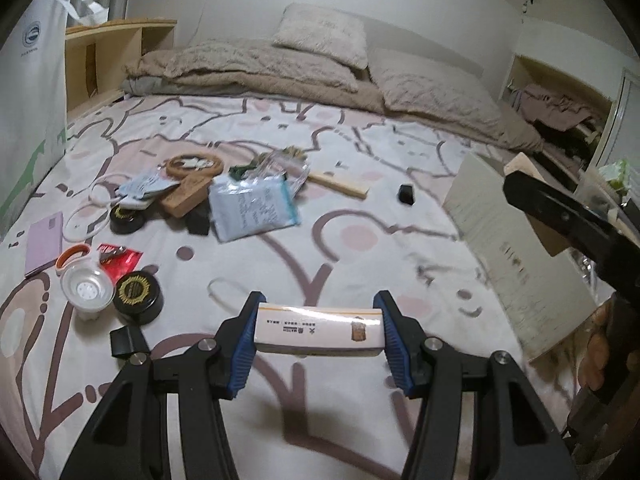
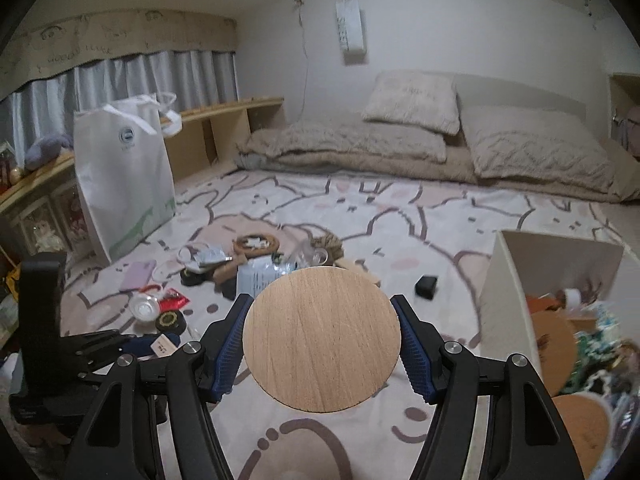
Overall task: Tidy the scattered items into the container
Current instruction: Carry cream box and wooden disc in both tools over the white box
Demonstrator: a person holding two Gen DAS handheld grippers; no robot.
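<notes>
My left gripper point(image 1: 319, 330) is shut on a small white box point(image 1: 319, 329) with printed text, held above the patterned bedsheet point(image 1: 360, 240). My right gripper point(image 2: 321, 338) is shut on a round wooden disc point(image 2: 321, 338), held above the sheet. The container, a white open box point(image 2: 512, 280), stands to the right with several items inside; it also shows in the left wrist view point(image 1: 516, 256). Scattered items lie on the sheet: two black round tins point(image 1: 138, 291), a strainer cup point(image 1: 85, 287), a pale blue packet point(image 1: 254, 208), a wooden-framed object point(image 1: 192, 184), a purple card point(image 1: 44, 242).
A small black cube point(image 1: 407, 194) lies near the container. A white shopping bag point(image 2: 124, 176) stands at the left by a wooden shelf point(image 2: 224, 124). Folded beige bedding and pillows point(image 2: 440, 148) lie at the back. The left gripper shows in the right wrist view point(image 2: 100, 348).
</notes>
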